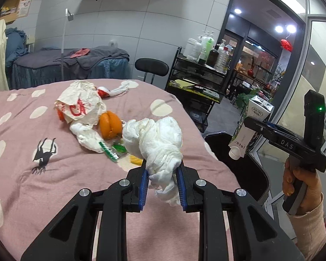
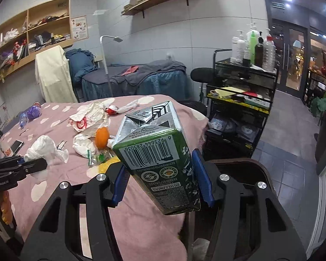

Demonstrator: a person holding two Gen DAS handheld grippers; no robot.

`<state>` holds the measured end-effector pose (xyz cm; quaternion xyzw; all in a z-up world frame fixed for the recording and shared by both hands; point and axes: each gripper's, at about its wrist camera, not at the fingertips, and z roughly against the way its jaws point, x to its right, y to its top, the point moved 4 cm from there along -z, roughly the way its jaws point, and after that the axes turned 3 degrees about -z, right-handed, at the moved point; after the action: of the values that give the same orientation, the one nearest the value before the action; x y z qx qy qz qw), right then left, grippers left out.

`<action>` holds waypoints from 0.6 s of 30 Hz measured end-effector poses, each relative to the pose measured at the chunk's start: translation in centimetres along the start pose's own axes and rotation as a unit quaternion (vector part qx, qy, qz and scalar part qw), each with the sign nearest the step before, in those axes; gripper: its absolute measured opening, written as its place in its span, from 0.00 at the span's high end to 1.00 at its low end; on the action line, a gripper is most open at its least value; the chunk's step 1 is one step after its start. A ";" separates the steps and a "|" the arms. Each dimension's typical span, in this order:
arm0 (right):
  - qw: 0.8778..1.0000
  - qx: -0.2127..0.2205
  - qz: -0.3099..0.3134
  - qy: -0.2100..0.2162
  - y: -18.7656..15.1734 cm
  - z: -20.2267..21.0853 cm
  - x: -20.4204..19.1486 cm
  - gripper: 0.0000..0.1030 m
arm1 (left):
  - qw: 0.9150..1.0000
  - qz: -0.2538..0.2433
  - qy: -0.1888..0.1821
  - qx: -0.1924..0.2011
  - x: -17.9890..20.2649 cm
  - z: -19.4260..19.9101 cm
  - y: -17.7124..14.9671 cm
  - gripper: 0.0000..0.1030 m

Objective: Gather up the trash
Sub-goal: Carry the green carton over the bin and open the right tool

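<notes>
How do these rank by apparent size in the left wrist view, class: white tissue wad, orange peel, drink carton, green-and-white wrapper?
1. white tissue wad, though it is closest to the camera, clamped in the left gripper
2. drink carton, held in the right gripper
3. orange peel
4. green-and-white wrapper

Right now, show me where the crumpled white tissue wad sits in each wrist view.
Left wrist view: the white tissue wad fills the centre, clamped between the left gripper pads.
Right wrist view: the wad shows at lower left, at that gripper's tip, above the pink polka-dot cloth.
Shared landmark: the orange fruit beside the red-printed plastic bag.
</notes>
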<state>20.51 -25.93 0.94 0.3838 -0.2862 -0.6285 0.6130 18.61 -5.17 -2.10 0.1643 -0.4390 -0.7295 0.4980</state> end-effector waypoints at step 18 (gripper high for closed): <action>0.976 -0.166 -0.088 -0.111 -9.6 -4.3 12.4 0.46 | 0.995 -0.065 -0.070 -0.034 8.8 -5.0 0.1 0.78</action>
<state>19.33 -36.96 -10.99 0.2281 -0.2093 -0.7573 0.5751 18.05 -15.24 -3.07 0.1241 -0.4364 -0.7843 0.4230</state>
